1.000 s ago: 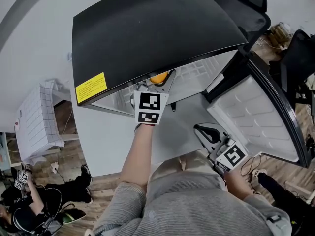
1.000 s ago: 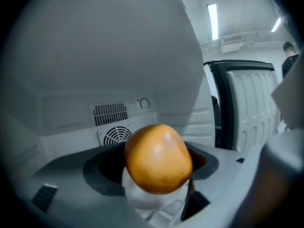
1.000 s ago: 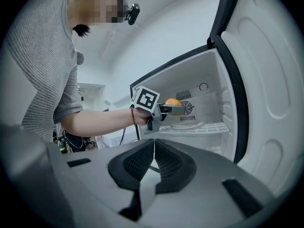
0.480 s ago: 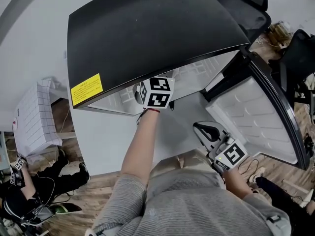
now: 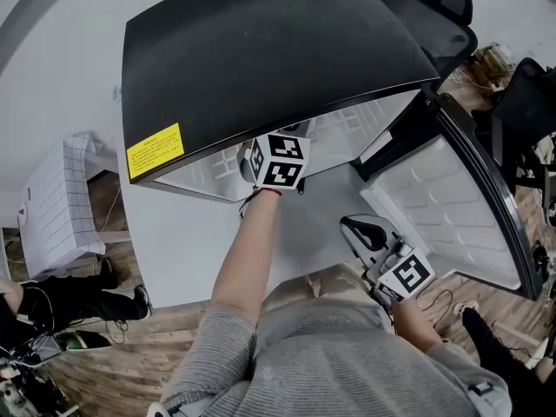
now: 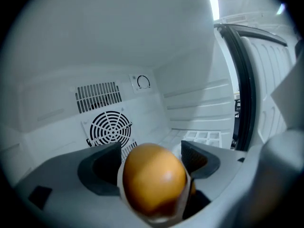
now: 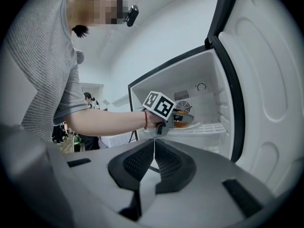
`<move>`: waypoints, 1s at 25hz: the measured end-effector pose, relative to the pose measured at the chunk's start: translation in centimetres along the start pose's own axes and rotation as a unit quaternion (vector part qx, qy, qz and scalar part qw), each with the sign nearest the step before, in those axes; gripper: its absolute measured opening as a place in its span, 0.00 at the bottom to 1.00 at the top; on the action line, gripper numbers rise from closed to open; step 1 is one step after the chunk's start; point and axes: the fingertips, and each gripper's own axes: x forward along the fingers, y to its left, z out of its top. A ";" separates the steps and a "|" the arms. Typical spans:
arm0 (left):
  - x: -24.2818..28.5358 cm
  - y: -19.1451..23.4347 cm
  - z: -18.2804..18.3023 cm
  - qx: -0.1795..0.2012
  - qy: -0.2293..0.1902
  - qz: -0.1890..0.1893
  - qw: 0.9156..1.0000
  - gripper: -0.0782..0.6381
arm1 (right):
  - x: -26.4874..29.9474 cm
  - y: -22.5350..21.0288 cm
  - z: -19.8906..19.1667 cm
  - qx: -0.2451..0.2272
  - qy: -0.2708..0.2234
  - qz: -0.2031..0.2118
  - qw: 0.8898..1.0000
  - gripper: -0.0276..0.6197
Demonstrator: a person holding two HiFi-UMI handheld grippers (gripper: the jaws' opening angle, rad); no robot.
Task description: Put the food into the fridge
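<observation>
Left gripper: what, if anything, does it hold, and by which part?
Nothing: the left gripper has just been opening its fingers, with the food loose between them.

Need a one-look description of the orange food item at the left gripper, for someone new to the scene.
Find the black-topped fridge with its door open and look into its white interior. In front of the round fan grille, the orange food sits between the fingers of the left gripper, which have just been opening. It is the only orange, rounded thing there.
</observation>
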 end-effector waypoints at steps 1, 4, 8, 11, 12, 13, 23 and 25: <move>-0.1 0.0 0.1 -0.002 -0.006 0.000 1.000 0.65 | -0.1 0.0 0.0 0.000 0.001 0.000 1.000 0.06; -0.6 0.2 0.4 -0.006 -0.017 -0.002 1.000 0.65 | -0.3 0.2 0.1 -0.001 0.001 -0.002 1.000 0.06; -1.2 0.5 0.8 -0.007 -0.032 -0.001 0.999 0.65 | -0.5 0.4 0.2 -0.004 0.000 -0.003 1.000 0.06; -1.6 0.5 1.0 -0.014 -0.042 -0.002 0.999 0.65 | -0.4 0.5 0.3 -0.006 0.000 -0.001 1.000 0.06; -1.8 0.5 1.1 -0.018 -0.046 -0.002 0.999 0.65 | -0.4 0.6 0.3 -0.006 -0.001 -0.001 1.000 0.06; -2.0 0.5 1.2 -0.020 -0.049 -0.001 0.999 0.65 | -0.4 0.7 0.4 -0.007 -0.001 -0.001 1.000 0.06; -5.6 2.2 1.6 -0.017 -0.075 0.046 0.996 0.65 | -0.2 1.3 1.0 -0.014 -0.007 0.005 1.000 0.06; -6.7 2.4 1.8 -0.016 -0.084 0.053 0.995 0.65 | -0.1 1.5 1.0 -0.015 -0.006 0.006 1.000 0.06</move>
